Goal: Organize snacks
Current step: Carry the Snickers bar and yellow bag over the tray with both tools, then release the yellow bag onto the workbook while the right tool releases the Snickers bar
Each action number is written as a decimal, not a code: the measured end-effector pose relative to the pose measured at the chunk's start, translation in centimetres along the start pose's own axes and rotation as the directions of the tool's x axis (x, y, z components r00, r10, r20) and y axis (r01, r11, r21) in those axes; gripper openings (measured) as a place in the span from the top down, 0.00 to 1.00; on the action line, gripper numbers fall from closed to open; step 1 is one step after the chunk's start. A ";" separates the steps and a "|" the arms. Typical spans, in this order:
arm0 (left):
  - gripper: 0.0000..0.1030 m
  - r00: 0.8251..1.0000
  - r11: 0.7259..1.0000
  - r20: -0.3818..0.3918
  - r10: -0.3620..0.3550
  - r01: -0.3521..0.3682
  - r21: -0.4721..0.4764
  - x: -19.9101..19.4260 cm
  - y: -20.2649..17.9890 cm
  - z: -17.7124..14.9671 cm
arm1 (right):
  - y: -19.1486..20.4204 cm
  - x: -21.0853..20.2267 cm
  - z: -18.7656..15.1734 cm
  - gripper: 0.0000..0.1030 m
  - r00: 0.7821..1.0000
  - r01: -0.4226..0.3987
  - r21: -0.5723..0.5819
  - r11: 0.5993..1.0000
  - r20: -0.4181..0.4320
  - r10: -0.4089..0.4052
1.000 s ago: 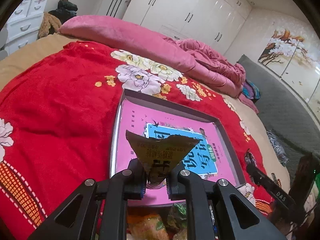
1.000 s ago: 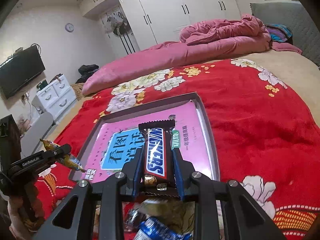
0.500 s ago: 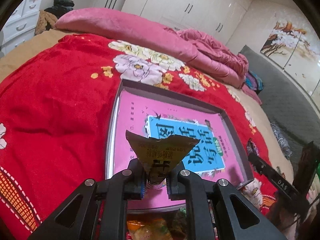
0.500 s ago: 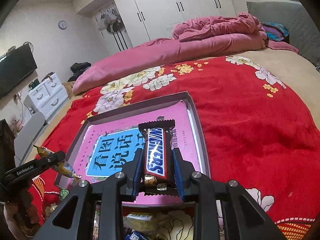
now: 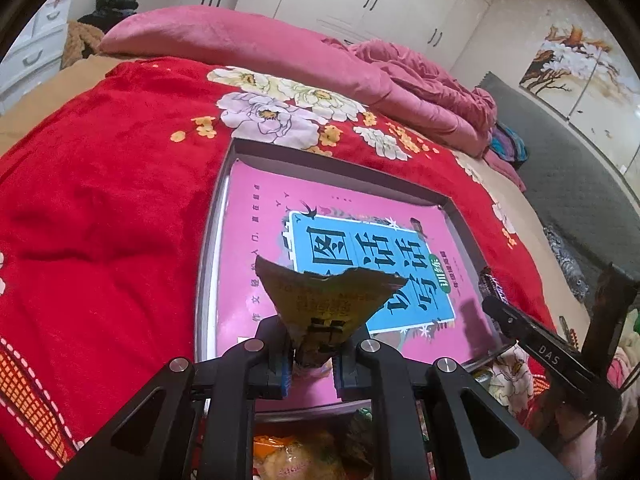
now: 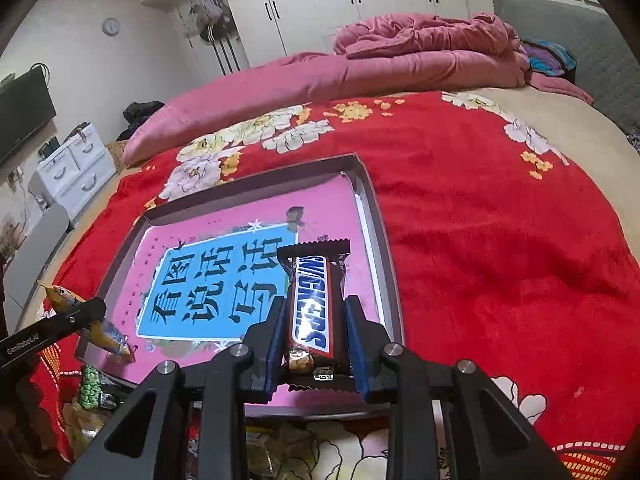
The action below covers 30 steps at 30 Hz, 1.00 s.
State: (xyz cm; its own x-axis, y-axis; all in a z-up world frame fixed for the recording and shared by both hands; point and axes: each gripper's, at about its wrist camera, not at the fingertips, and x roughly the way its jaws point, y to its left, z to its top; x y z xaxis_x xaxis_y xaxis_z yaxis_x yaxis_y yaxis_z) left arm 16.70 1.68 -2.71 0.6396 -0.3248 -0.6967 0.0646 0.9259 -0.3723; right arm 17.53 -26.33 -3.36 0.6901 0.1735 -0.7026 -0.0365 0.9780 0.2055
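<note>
My left gripper [image 5: 310, 346] is shut on a gold snack packet [image 5: 324, 300], held above the near edge of a shallow grey tray [image 5: 208, 248]. The tray's floor is a pink sheet with a blue panel of Chinese characters [image 5: 368, 272]. My right gripper [image 6: 314, 328] is shut on a Snickers bar [image 6: 314, 304], held over the tray's near right corner [image 6: 384, 264]. The left gripper with its packet shows at the left in the right wrist view [image 6: 76, 316]. The right gripper shows at the right in the left wrist view [image 5: 532, 340].
The tray lies on a red floral blanket [image 5: 100, 220] on a bed. Several loose snack packets [image 5: 304, 456] lie by the tray's near edge, also in the right wrist view [image 6: 92, 384]. Pink bedding [image 6: 360, 68] is piled at the far side.
Both grippers have moved forward and lower over the tray, each still holding its snack. The tray looms larger in both views.
</note>
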 end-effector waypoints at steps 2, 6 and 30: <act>0.86 1.000 1.000 -0.003 -0.001 0.001 0.001 0.1 0.0 0.0 | -0.1 0.3 -0.1 0.71 1.000 0.010 -0.006 1.000 -0.010 -0.010; 0.86 1.000 1.000 -0.009 0.003 -0.002 0.008 0.2 -0.3 -0.1 | -0.2 0.7 -0.2 0.71 1.000 0.023 -0.009 1.000 -0.020 -0.023; 0.53 1.000 0.999 -0.003 0.026 -0.026 -0.022 0.3 0.6 0.3 | -0.1 0.3 -0.2 0.63 1.000 0.019 -0.015 1.000 -0.003 -0.019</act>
State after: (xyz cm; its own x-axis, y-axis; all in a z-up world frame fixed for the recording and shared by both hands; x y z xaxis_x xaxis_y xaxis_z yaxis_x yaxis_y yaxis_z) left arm 17.17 2.22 -3.02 0.6389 -0.3012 -0.7079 0.0307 0.9294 -0.3678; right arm 17.60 -26.35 -3.78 0.6884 0.1555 -0.7085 -0.0343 0.9826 0.1824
